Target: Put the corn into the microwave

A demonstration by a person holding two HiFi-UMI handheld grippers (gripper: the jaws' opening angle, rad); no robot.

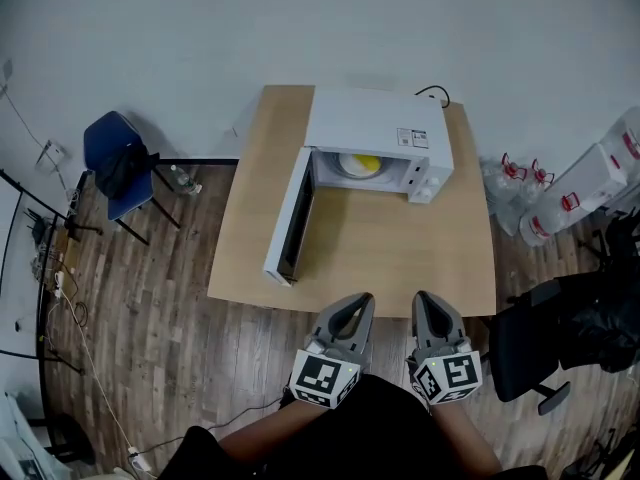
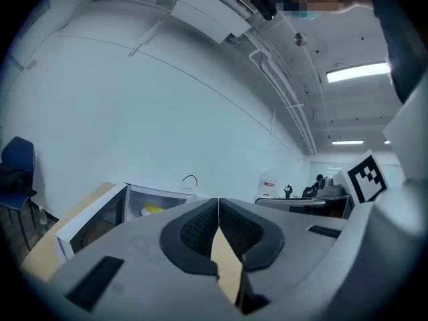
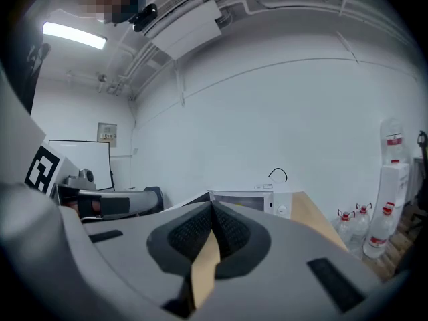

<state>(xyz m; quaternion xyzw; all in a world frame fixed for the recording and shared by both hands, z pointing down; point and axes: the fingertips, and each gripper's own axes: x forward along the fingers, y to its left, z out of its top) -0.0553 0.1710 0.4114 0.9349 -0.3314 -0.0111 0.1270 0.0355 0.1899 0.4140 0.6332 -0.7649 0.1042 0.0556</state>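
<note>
Head view shows my left tool (image 1: 358,301) and right tool (image 1: 425,300) held level side by side at the near desk (image 1: 400,258) edge, both pressed together with nothing in them. The yellow corn (image 1: 366,163) lies inside the open microwave (image 1: 375,123).

One microwave (image 1: 375,128), one corn (image 1: 366,163) and one worktop (image 1: 380,258) lie ahead of the fingers (image 1: 357,310); one blue chair (image 1: 115,153) far left of them, one black chair (image 1: 535,338) just right. Two grippers: left gripper (image 1: 360,300), right gripper (image 1: 424,300).

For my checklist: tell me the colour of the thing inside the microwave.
Yellow; the corn shows best in head view.
</note>
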